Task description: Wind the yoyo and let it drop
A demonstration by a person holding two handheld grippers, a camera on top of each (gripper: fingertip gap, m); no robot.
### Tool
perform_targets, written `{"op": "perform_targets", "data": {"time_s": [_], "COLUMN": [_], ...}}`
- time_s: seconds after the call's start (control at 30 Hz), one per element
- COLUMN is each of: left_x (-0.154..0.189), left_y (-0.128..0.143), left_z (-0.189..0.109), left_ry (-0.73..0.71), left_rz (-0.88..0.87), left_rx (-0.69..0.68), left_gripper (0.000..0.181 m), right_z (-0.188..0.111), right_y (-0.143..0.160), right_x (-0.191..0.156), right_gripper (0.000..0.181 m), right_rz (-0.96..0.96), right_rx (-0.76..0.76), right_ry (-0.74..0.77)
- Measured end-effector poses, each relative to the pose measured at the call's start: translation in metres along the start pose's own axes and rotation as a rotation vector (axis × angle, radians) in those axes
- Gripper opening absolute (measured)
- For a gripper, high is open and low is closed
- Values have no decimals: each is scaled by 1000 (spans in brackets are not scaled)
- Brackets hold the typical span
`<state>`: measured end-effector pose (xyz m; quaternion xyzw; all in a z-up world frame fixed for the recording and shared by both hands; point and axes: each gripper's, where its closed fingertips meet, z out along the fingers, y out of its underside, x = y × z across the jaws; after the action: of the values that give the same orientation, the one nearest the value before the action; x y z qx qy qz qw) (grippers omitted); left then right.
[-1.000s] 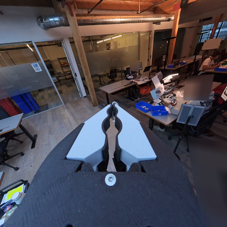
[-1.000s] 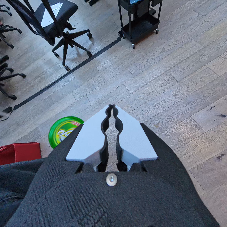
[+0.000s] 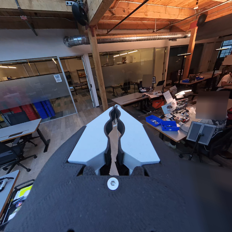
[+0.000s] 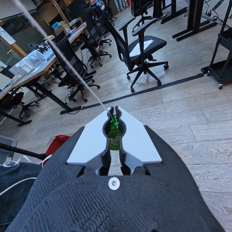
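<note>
In the left wrist view my left gripper [image 3: 115,107] is shut, high above the floor. It pinches the white yoyo string [image 3: 114,125], whose knot shows in the gap between the fingers. In the right wrist view my right gripper [image 4: 114,108] is shut with a thin gap at the tips. The green yoyo [image 4: 114,138] shows through that gap, beyond the fingers and over the wood floor. The white string [image 4: 70,66] runs taut from the upper left, across the left finger and down into the gap to the yoyo. I cannot tell whether the right fingers pinch it.
A black office chair [image 4: 144,50], a black cart [image 4: 223,62] and a floor cable strip [image 4: 150,89] lie ahead of the right gripper. A red bag [image 4: 56,144] sits low left. In the left wrist view are a wooden post [image 3: 97,75], desks [image 3: 129,99] and blue bins [image 3: 169,125]. About 95 cm separates my left fingertips from my right.
The right gripper has tilted up from facing the floor. The yoyo has moved from left of the fingers to behind their gap, and the string now shows. The left view has tilted up slightly.
</note>
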<state>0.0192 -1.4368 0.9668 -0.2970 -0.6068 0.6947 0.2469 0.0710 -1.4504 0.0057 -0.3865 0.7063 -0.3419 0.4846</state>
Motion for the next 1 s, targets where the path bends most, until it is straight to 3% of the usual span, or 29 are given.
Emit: {"op": "perform_targets", "data": {"time_s": [0.17,0.37,0.47,0.53,0.6,0.77,0.83,1.0], "left_x": [-18,-2,8,12,15,25,30,35], "left_y": [3,13,14,14,13,15,13,13], "left_z": [-1,25,36,43,50,74,81,85], "left_ry": [13,48,56,49,37,-3,7,15], "left_rz": [-73,-45,-30,-20,-11,31,16,17], "left_rx": [51,1,-14,-25,-31,-68,-63,-69], "left_gripper": [0,0,0,0,0,0,0,0], "right_z": [-32,-80,-99,-119,-122,-79,-62,-58], "right_y": [-2,-3,12,31,42,42,40,32], "right_x": [2,3,9,28,20,10,17,49], "right_gripper": [44,86,103,104,104,113,105,97], "right_rz": [107,39,10,71,183,402,432,396], "right_rx": [47,115,56,-19,-28,1,-27,-13], "right_ry": [-90,39,234,493,569,558,535,570]}}
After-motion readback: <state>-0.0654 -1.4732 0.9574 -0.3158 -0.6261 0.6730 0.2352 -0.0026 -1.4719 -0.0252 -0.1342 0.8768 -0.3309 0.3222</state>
